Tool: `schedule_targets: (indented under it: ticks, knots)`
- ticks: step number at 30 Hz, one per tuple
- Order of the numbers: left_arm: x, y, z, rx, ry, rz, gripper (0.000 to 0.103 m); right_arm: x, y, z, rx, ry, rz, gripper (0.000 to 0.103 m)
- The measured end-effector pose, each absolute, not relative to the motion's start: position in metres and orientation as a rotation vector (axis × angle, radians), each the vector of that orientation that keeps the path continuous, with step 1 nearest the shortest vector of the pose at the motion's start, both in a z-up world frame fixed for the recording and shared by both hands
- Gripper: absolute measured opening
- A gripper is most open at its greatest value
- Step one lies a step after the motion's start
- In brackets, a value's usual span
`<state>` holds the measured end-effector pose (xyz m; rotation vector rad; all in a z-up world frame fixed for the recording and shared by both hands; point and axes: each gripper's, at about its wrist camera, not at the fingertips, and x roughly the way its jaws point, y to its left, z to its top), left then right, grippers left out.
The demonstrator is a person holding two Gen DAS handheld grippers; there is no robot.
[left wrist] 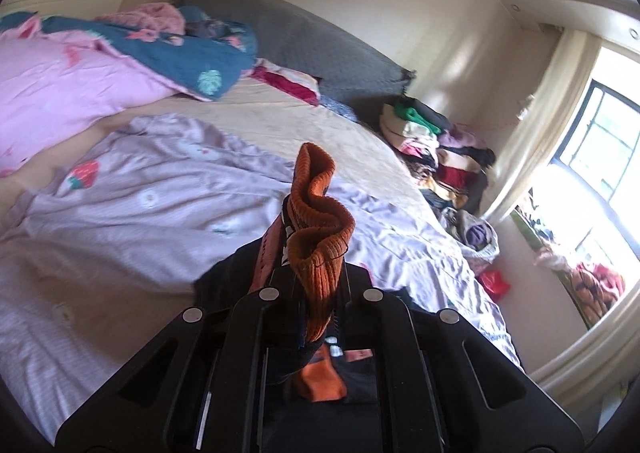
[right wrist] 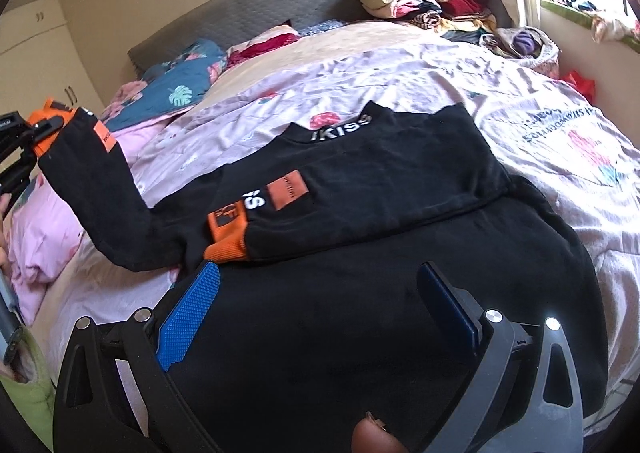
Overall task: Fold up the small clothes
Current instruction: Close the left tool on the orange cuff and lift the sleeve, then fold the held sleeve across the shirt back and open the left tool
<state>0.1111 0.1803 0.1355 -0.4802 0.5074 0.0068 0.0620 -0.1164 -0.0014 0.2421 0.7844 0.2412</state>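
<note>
Two tongs: left tongs [left wrist: 316,285] clench orange cuff [left wrist: 320,213], right tongs [right wrist: 320,301] gape over black sweater [right wrist: 360,181] beside clothes pile [right wrist: 432,1].

My black sweatshirt [right wrist: 360,213] lies flat on the bed, white "KISS" lettering at its collar and orange patches on it. One orange-cuffed sleeve [right wrist: 92,189] is lifted off to the side; the other sleeve seems folded across the chest.

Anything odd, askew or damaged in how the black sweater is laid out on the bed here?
Nothing looks damaged. The black sweater lies partly folded, one orange cuff already tucked across its front. The other sleeve is off the bed, its cuff pinched in the left tongs. The right tongs stand open over the hem.
</note>
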Motion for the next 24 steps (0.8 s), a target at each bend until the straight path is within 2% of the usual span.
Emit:
schedule_targets:
  ticks: [15,24]
  knots:
    - [0.147,0.110,0.140,-0.417,0.538,-0.094,0.003,0.097,-0.158,0.023,0.214,0.764,0.282,0.099]
    - [0.167,0.072,0.132,-0.380,0.568,-0.135,0.003,0.111,-0.174,-0.005,0.211,0.817,0.323,0.099]
